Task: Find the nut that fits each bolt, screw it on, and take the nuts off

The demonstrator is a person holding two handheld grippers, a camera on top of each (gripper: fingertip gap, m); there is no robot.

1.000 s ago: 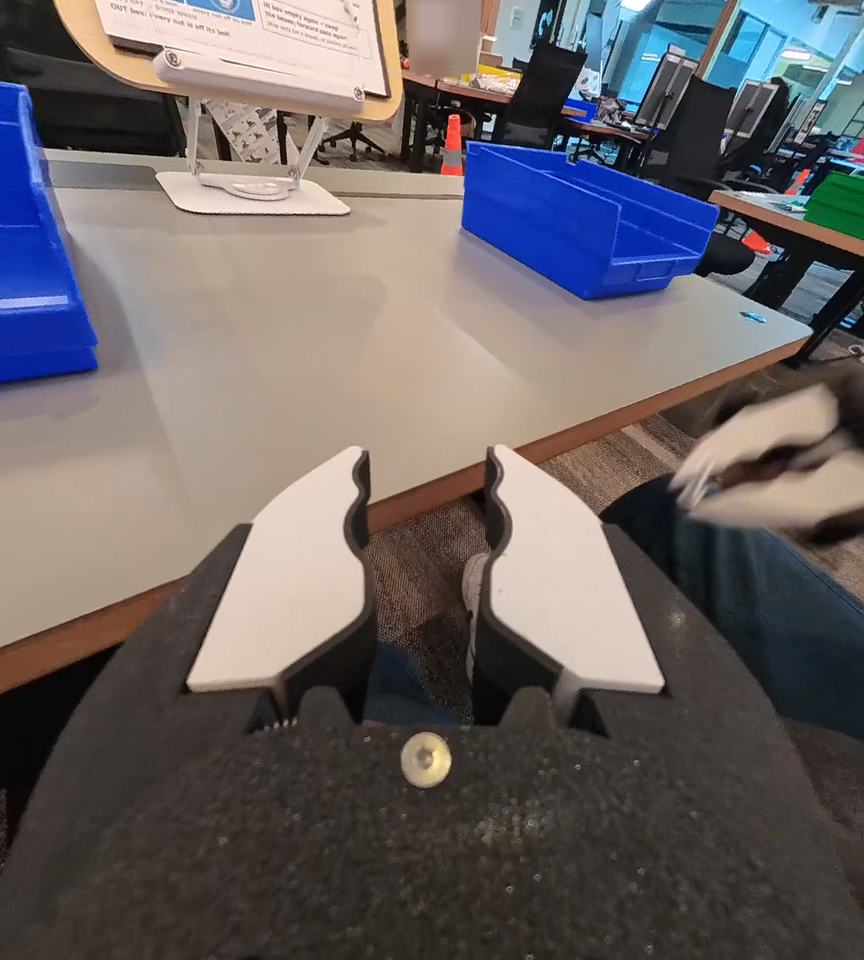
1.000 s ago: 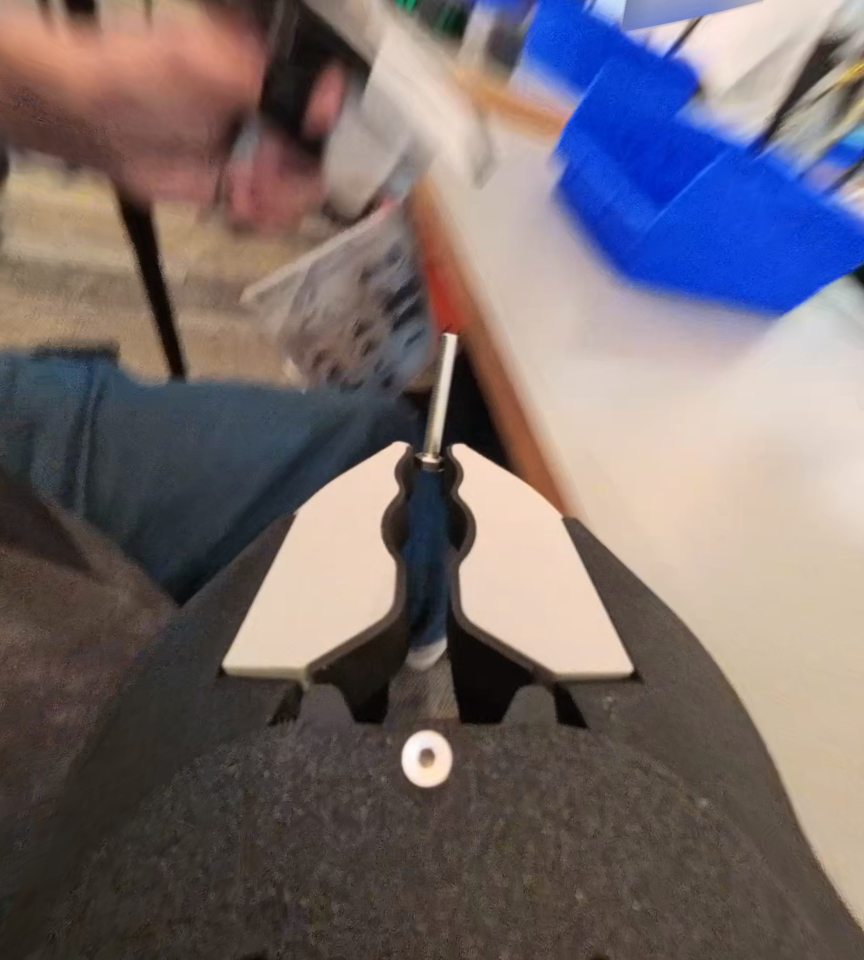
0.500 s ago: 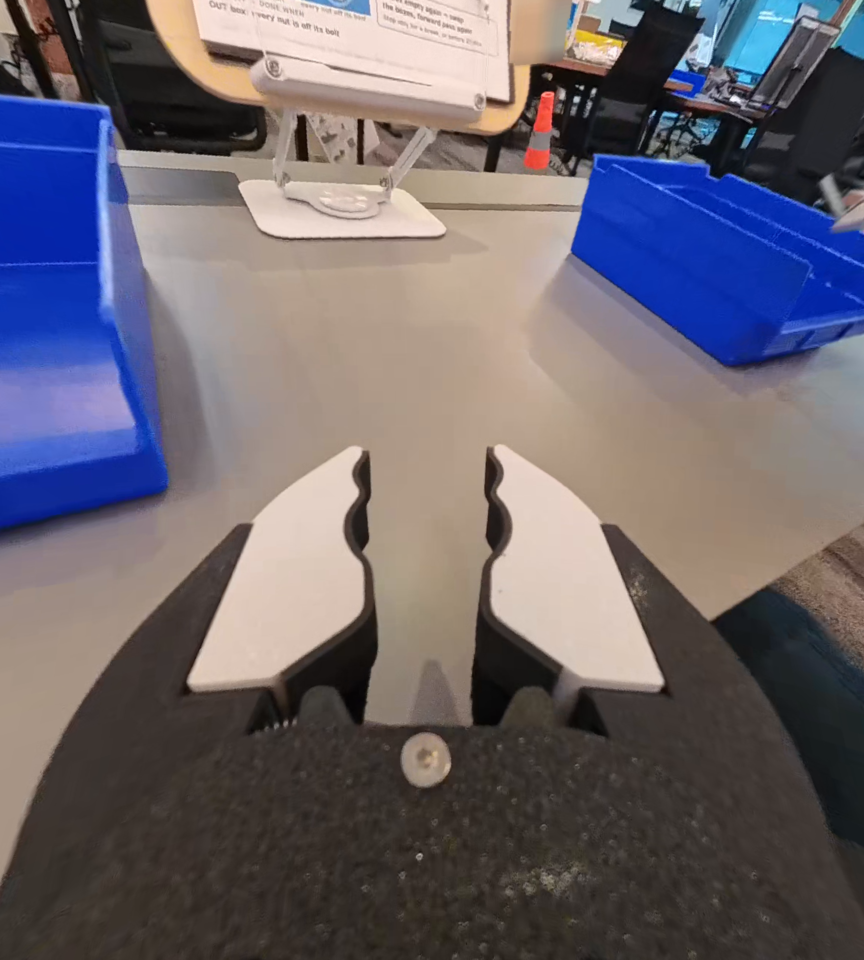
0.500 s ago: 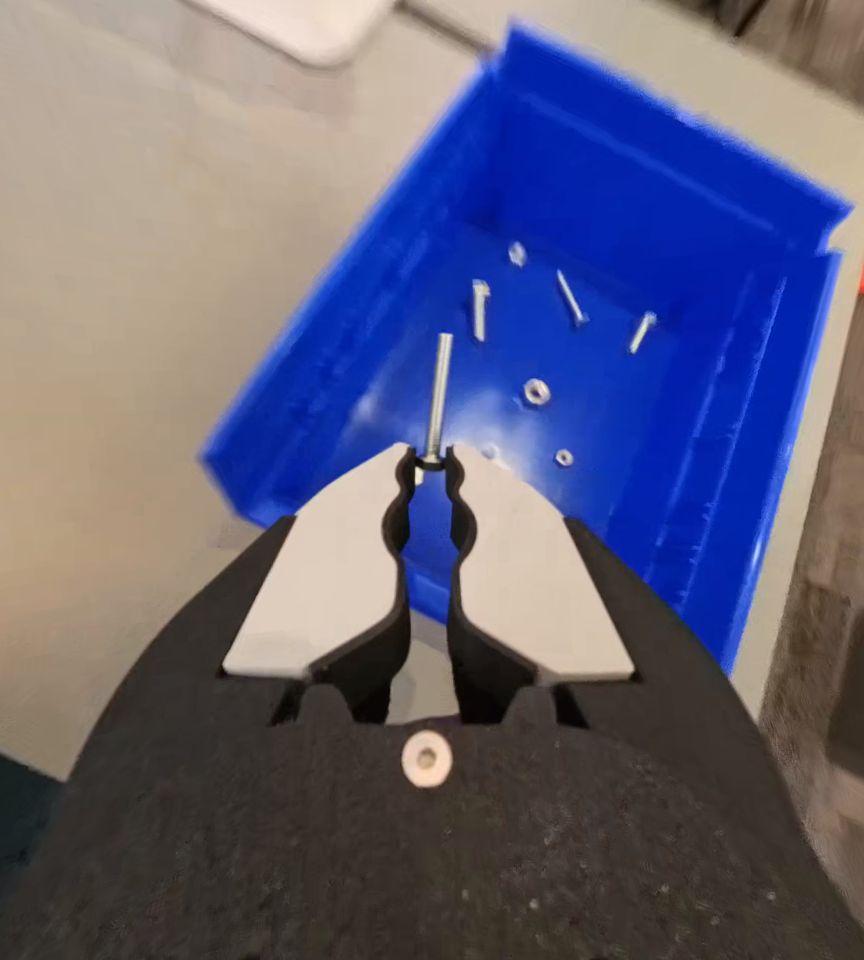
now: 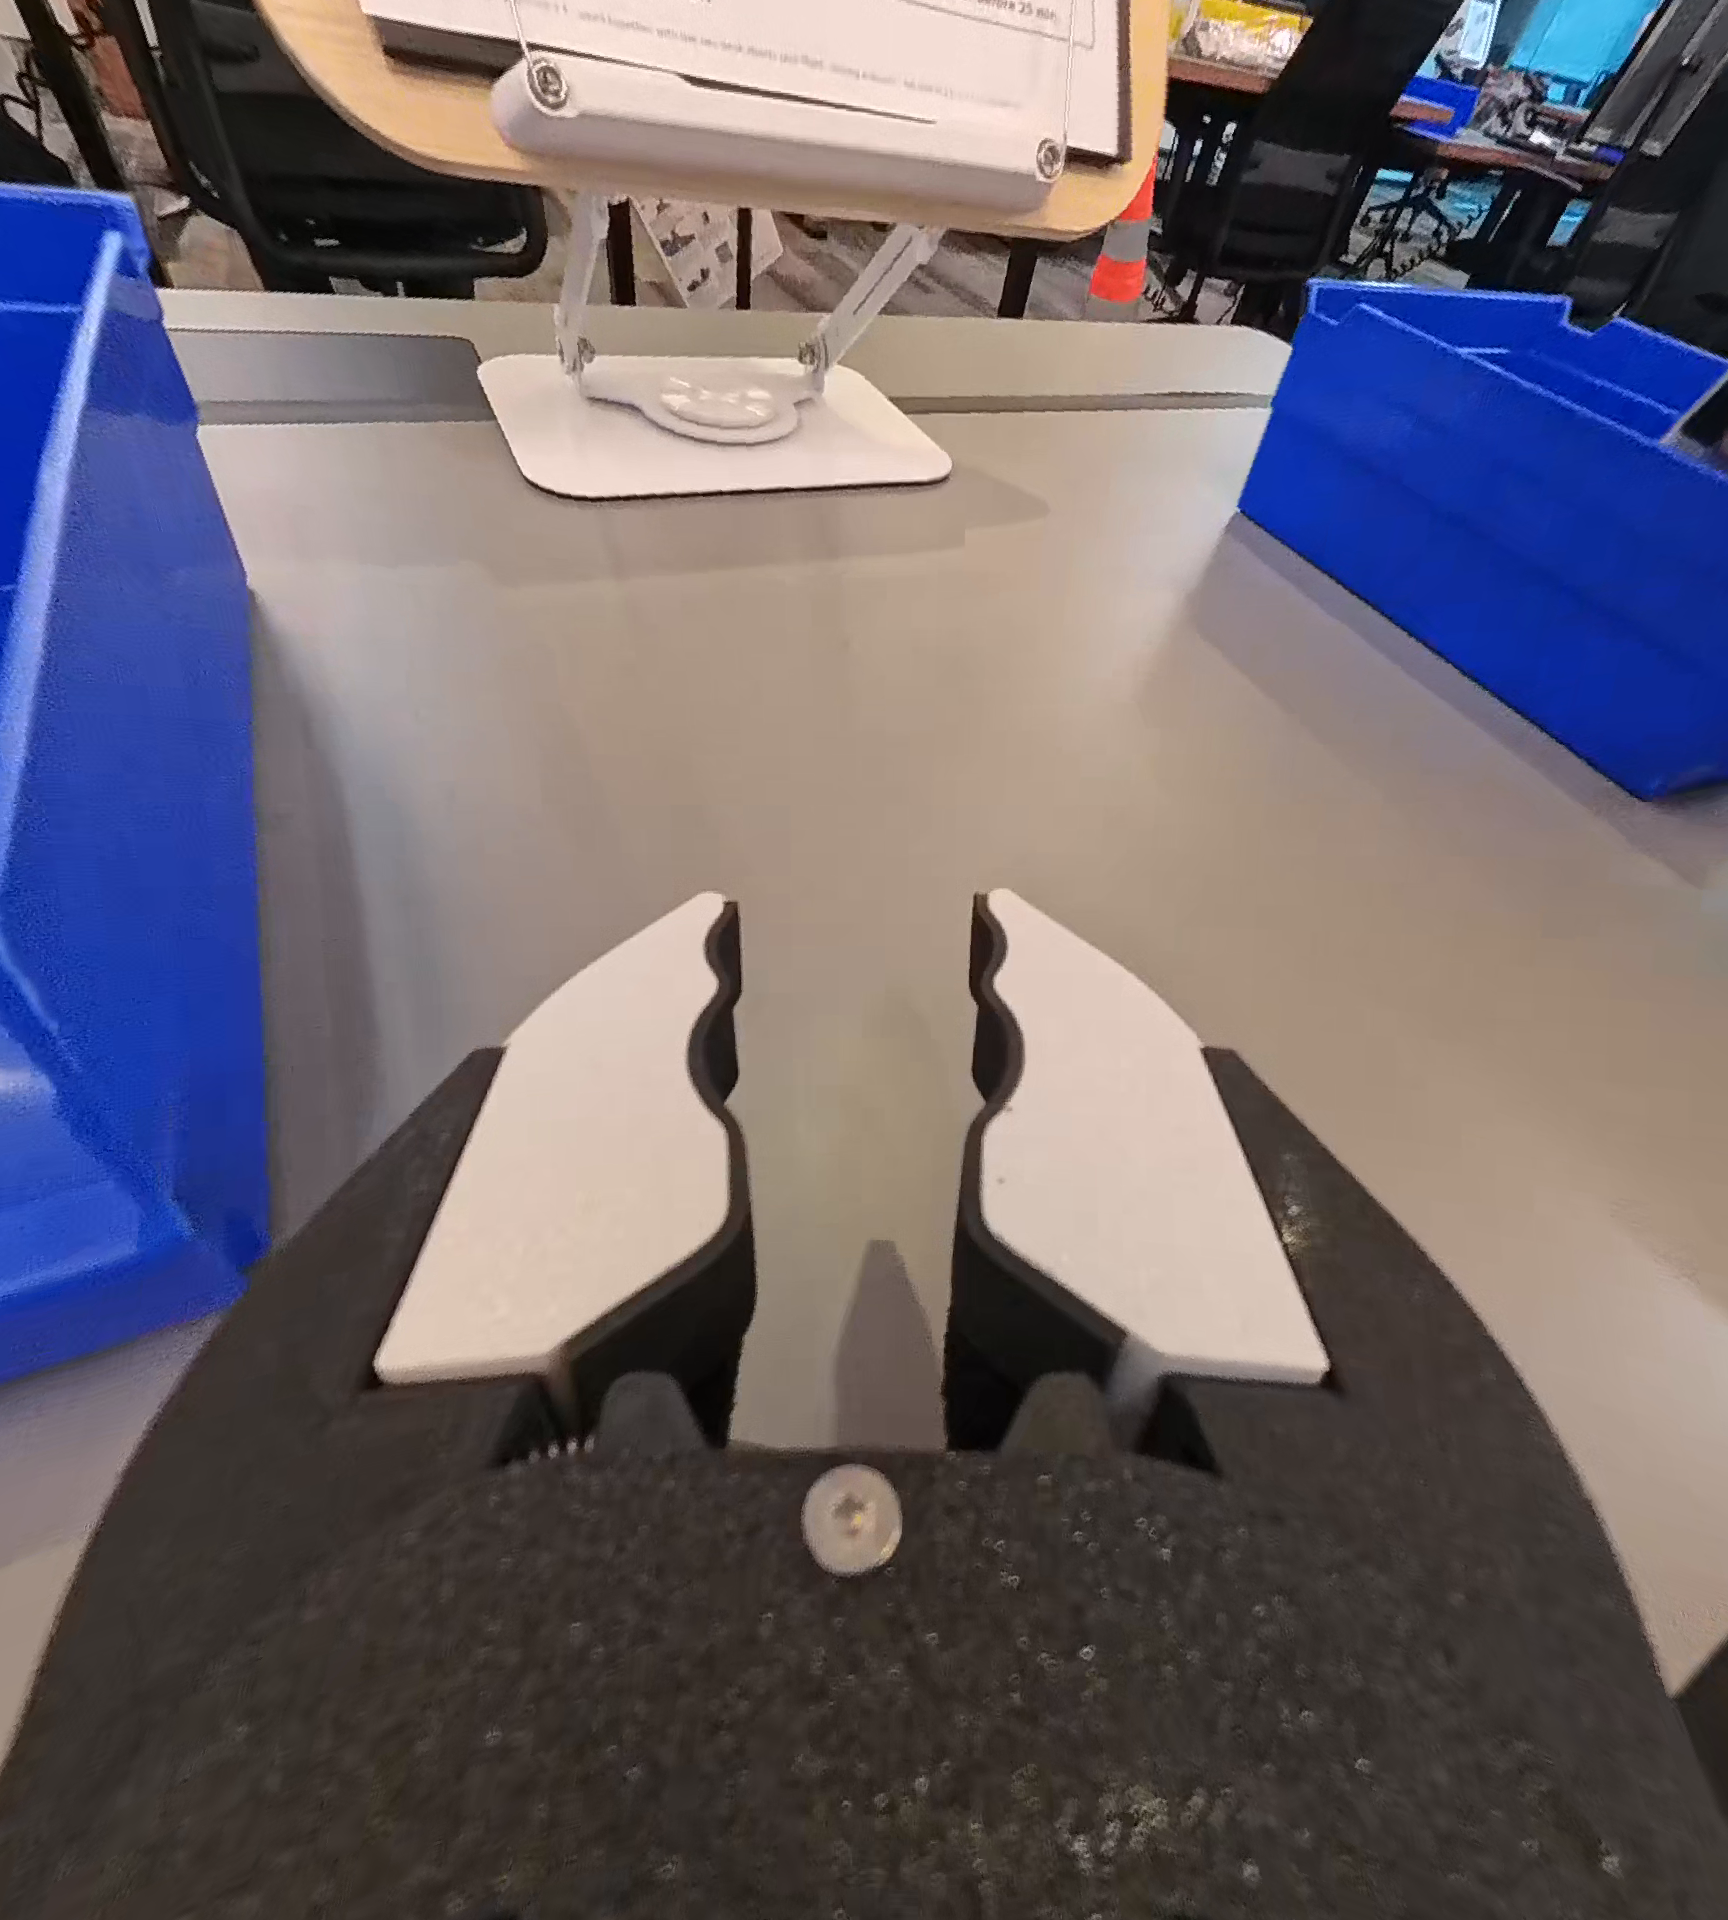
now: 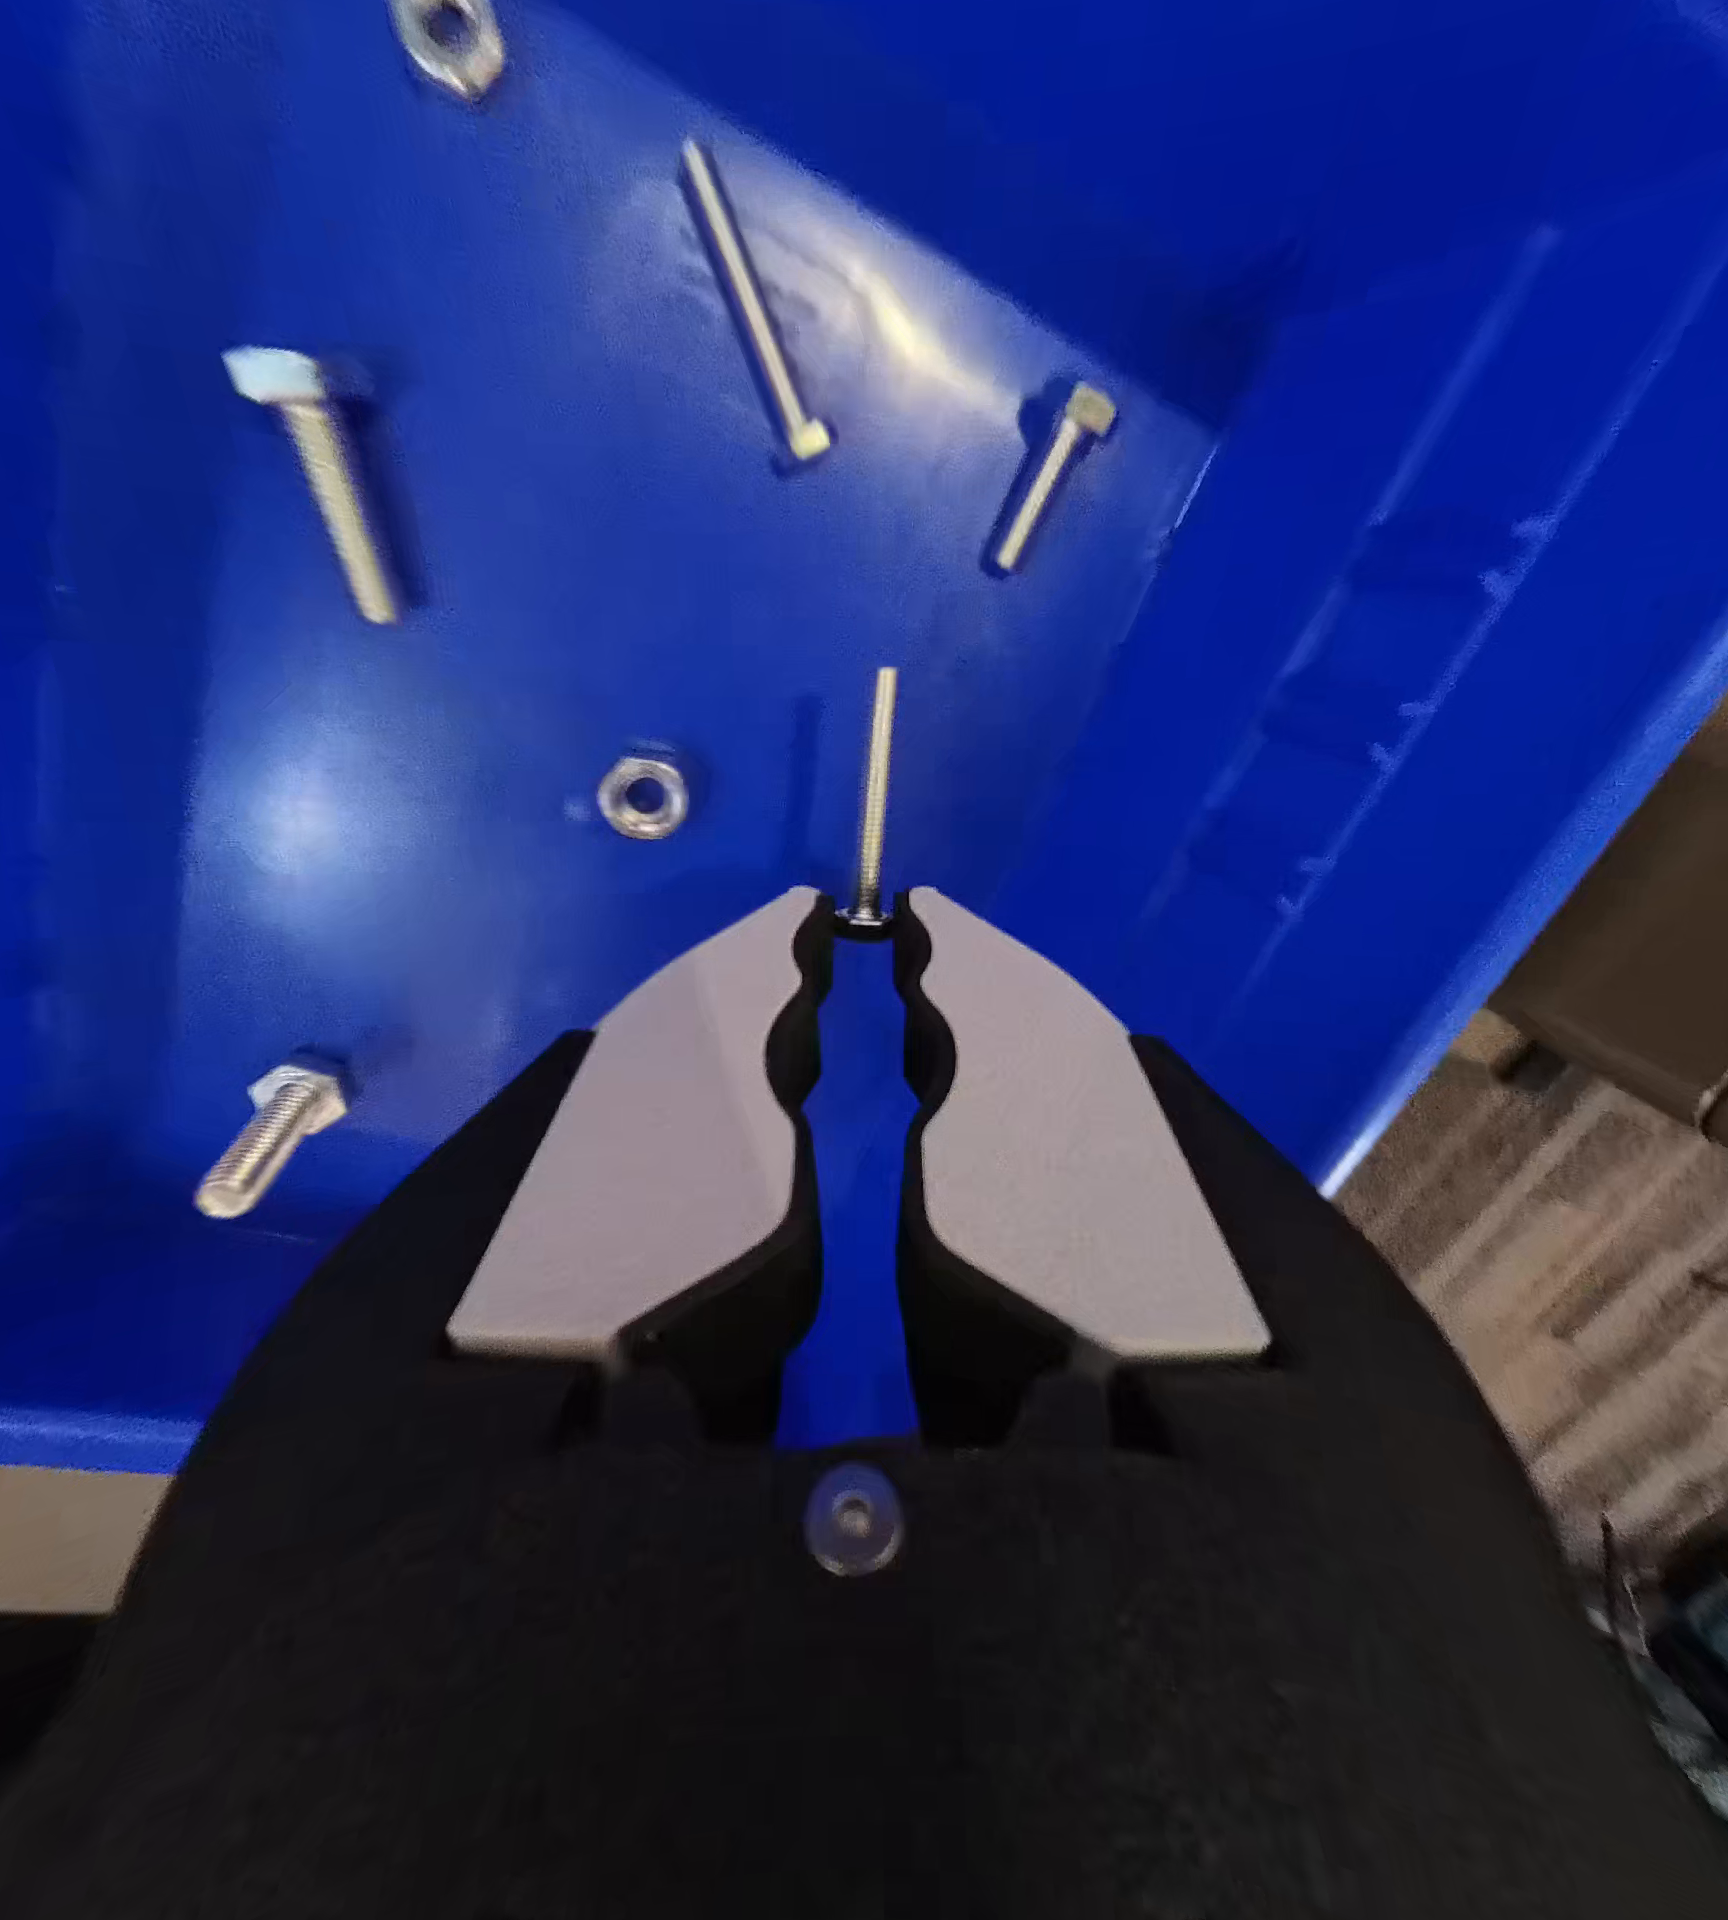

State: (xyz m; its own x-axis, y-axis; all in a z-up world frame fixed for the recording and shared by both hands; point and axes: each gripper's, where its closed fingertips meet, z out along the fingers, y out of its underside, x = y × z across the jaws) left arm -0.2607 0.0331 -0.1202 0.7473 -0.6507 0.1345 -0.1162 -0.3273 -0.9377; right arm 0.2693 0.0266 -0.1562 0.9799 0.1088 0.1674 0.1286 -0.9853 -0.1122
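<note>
While the left gripper (image 5: 855,935) gapes empty, the right gripper (image 6: 862,914) pinches a thin bolt (image 6: 878,779) above the blue bin (image 6: 1359,623), nut (image 6: 644,797) just left.

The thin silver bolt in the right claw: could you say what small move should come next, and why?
Probably open the right claw and drop the thin silver bolt: it hangs nutless inside the blue plastic bin, over other loose bolts.

Bolts (image 6: 879,790): five. Nuts (image 6: 643,797): two. Blue bins (image 5: 1525,540): two. Document stand (image 5: 725,416): one.
</note>
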